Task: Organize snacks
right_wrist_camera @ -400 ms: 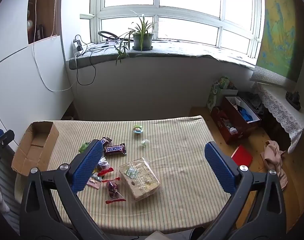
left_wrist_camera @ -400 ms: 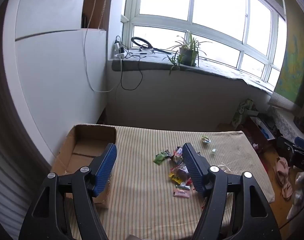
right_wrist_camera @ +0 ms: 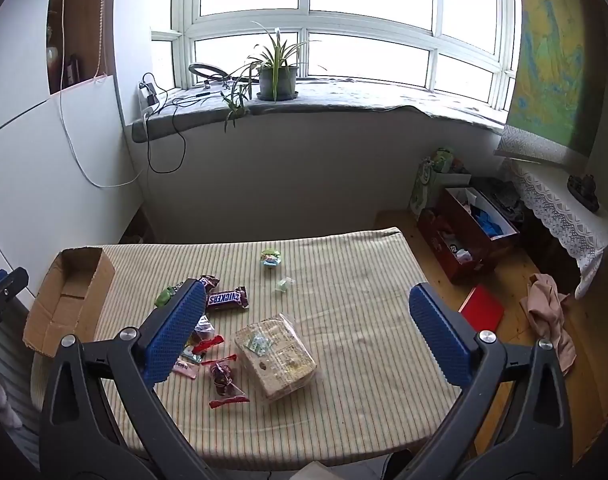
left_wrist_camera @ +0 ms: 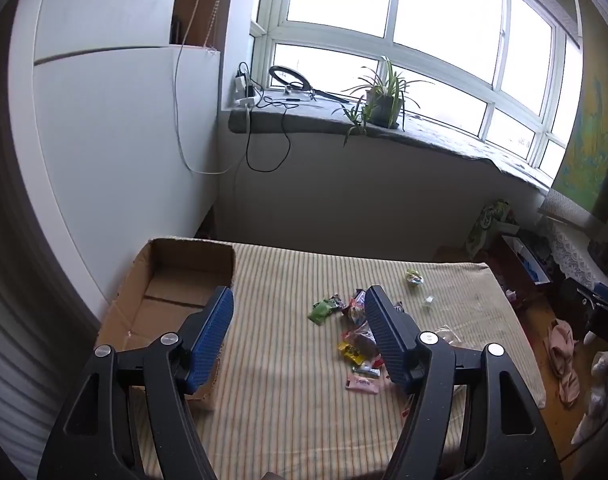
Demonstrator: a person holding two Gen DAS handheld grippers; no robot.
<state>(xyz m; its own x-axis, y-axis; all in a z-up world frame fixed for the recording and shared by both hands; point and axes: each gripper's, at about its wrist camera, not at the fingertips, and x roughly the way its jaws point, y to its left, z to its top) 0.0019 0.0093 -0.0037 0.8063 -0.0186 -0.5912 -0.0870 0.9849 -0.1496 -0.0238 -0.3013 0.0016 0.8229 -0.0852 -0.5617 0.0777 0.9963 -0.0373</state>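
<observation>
Left view: my left claw [left_wrist_camera: 300, 308] hangs apart over the cloth, the cardboard box [left_wrist_camera: 176, 284] beside it. Right view: my right claw [right_wrist_camera: 304, 320] gapes above the snacks [right_wrist_camera: 220, 336]; I'd drop squarely onto one wrapper.

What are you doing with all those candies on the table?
A person is holding two grabbing tools above a striped table, about to tidy up snacks. Both the left tool and the right tool are open and empty. A Snickers bar, a clear-wrapped biscuit pack and small candies lie loose on the cloth. The cardboard box at the left edge has nothing visible in it yet.
</observation>
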